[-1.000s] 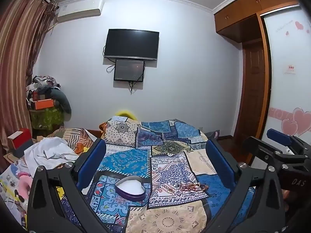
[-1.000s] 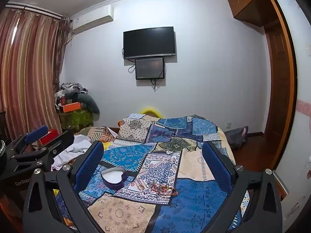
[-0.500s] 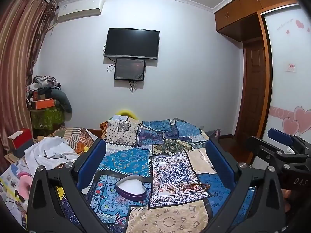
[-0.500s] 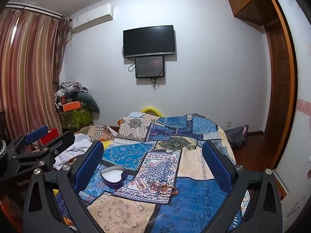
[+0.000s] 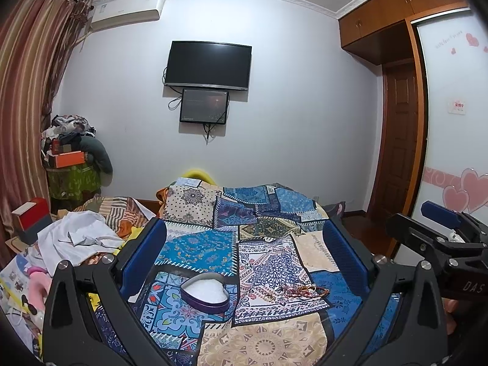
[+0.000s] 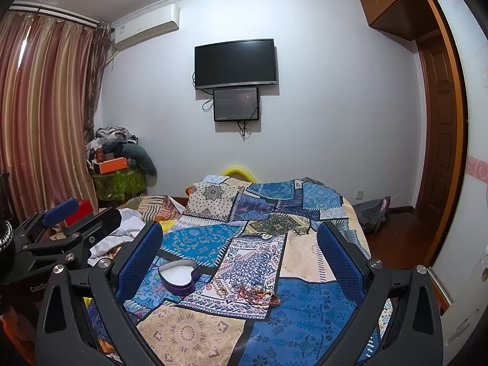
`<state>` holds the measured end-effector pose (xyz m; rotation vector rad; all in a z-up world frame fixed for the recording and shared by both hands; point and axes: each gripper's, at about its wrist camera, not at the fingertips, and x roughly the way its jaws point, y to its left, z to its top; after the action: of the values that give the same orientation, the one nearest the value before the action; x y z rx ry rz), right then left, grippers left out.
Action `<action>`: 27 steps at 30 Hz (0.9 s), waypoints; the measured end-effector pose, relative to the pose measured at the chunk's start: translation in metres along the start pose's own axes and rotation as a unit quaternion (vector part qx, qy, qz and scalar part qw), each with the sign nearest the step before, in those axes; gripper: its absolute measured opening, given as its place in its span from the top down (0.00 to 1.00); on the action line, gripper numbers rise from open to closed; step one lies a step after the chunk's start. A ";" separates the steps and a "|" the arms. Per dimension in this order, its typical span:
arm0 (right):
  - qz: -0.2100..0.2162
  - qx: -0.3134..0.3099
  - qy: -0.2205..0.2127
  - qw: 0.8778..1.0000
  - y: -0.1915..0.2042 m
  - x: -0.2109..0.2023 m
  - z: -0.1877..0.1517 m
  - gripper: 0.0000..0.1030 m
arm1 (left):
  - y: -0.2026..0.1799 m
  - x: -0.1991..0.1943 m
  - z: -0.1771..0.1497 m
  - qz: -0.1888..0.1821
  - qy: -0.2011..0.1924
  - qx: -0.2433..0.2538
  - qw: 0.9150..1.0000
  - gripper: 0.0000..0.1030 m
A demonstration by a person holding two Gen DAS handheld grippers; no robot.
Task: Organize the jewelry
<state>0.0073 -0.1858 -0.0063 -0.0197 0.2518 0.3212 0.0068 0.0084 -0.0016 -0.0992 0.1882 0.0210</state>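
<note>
Presently, left wrist view: the left gripper (image 5: pixel 244 259), with blue padded fingers, is held above the patchwork quilt (image 5: pixel 198 244) on the bed, well short of the task items.
Jaws, left: spread wide apart; nothing is held or touched.
Box, left wrist view: the purple heart-shaped tin box (image 5: pixel 205 293), lidless and lined with white padding, is seen resting on the quilt between the fingers' lines of sight, toward the left one.
Jewelry, left wrist view: a small tangle of red and gold bracelets (image 5: pixel 300 291) is laid on the quilt to the right of the box, apart from it.
Right wrist view: the right gripper (image 6: pixel 241 254) is likewise held above the quilt, with the other gripper visible at the left edge.
Jaws, right: fully parted; nothing is gripped or contacted.
Items, right wrist view: the tangle lies nearer this gripper's centre line, with the box to its left and not touching it.
Step in hand: judged to be the approach, before any pickup.
Next move: a descent onto the bracelets is called for, probably by the right gripper, with the jaws narrowed around a strand so the quilt is not pinched.
</note>
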 end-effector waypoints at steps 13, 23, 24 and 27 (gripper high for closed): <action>0.000 -0.002 0.000 1.000 0.001 0.001 0.000 0.02 | 0.002 0.000 -0.002 0.004 -0.001 -0.001 1.000 0.00; -0.001 -0.005 -0.001 1.000 0.003 0.000 0.000 0.02 | 0.004 0.001 -0.004 0.002 -0.001 -0.006 1.000 0.00; -0.001 -0.006 -0.001 1.000 0.004 -0.001 0.000 0.02 | 0.004 0.001 -0.004 0.002 -0.001 -0.006 1.000 0.00; -0.001 -0.006 0.000 1.000 0.005 0.000 0.000 0.02 | 0.003 0.001 -0.004 0.001 0.000 -0.007 1.000 0.00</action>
<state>0.0055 -0.1816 -0.0058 -0.0313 0.2491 0.3211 0.0067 0.0112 -0.0060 -0.1130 0.1873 0.0248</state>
